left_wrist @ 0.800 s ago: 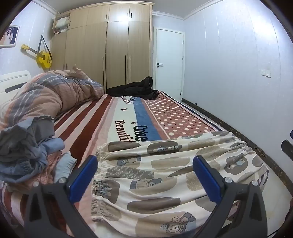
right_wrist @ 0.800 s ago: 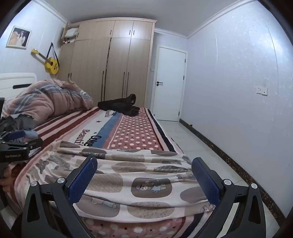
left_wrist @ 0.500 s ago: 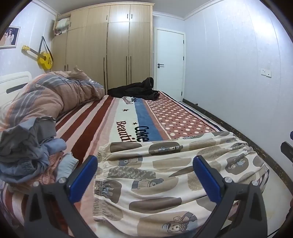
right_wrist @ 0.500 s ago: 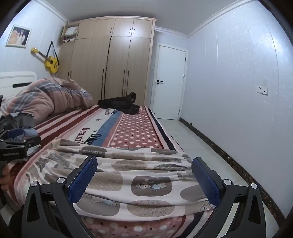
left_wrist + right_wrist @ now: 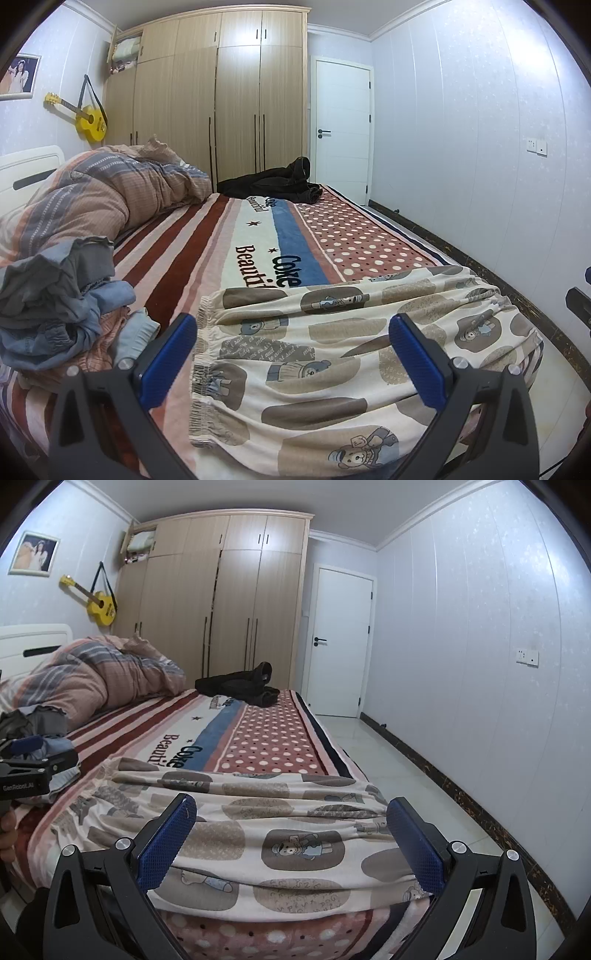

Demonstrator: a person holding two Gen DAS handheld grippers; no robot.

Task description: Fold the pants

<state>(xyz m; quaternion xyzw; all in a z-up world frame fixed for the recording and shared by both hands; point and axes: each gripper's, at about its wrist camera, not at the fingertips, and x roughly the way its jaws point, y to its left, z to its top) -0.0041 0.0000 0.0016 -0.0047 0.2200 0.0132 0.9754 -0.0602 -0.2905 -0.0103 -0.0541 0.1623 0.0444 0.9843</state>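
1. Two wide-spread fingers of the left gripper [image 5: 293,354] hover over bear-print pants [image 5: 354,354], which lie flat across the near end of the bed [image 5: 258,236], seemingly unfolded.
2. Right gripper [image 5: 291,843], equally spread and empty, hovers over the same pants [image 5: 258,834]; every fold appears left to do.

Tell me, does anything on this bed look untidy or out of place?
Yes. The cream bear-print pants lie spread but wrinkled, one end hanging over the bed's edge. A crumpled pile of grey and blue clothes sits beside them, and a black garment lies bunched at the far end. Both grippers, left and right, are open.
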